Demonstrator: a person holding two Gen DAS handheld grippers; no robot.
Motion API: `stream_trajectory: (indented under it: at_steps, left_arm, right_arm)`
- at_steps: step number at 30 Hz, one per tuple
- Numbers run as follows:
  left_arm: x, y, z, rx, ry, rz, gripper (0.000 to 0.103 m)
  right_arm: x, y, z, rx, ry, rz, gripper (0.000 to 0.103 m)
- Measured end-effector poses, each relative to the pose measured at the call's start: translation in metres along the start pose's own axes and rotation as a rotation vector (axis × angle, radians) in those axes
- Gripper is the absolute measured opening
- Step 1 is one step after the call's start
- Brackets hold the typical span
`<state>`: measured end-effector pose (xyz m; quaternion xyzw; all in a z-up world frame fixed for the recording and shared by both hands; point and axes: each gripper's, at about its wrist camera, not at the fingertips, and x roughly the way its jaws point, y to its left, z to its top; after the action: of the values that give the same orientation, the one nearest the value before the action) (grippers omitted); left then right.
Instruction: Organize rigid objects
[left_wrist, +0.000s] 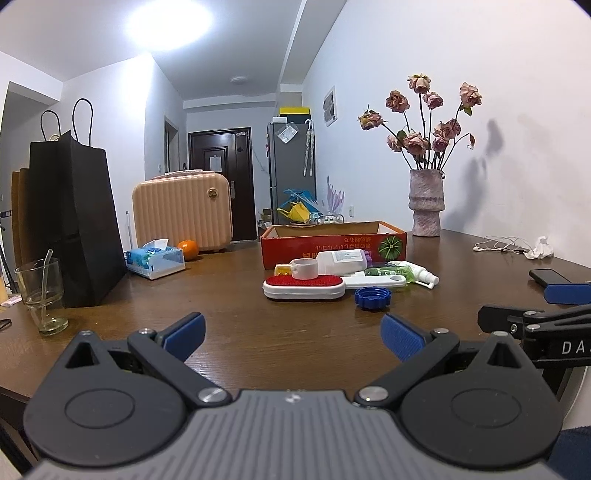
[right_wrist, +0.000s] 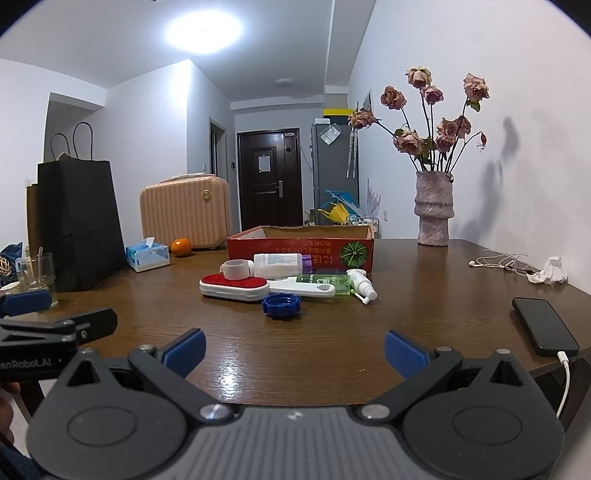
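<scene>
Both hand-held grippers, left (left_wrist: 291, 338) and right (right_wrist: 294, 347), are hovering spread and empty over the counter (right_wrist: 332, 332), the blue cap (right_wrist: 280, 305) lying centre-frame, slightly nearer the right.

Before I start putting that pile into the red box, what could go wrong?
1. The tape roll sits on the brush; lifting the brush first may tip it off.
2. The bottles lie packed side by side; wide-open jaws may nudge a neighbour and roll it.
3. The phone lies near the table edge by the right gripper, with a cable hanging; a sweep could snag it.
</scene>
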<state>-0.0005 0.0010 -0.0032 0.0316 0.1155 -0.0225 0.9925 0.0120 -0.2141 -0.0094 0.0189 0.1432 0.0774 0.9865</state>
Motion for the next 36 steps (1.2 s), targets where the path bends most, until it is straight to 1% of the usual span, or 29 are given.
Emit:
stream_trajectory:
  at_steps: [36]
  left_arm:
    - [-0.0015,-0.0022,-0.0003,0.013,-0.005,-0.011,0.103]
  right_arm:
    - [0.0015,-0.0015,-0.0005,0.012,0.002,-0.006,0.103]
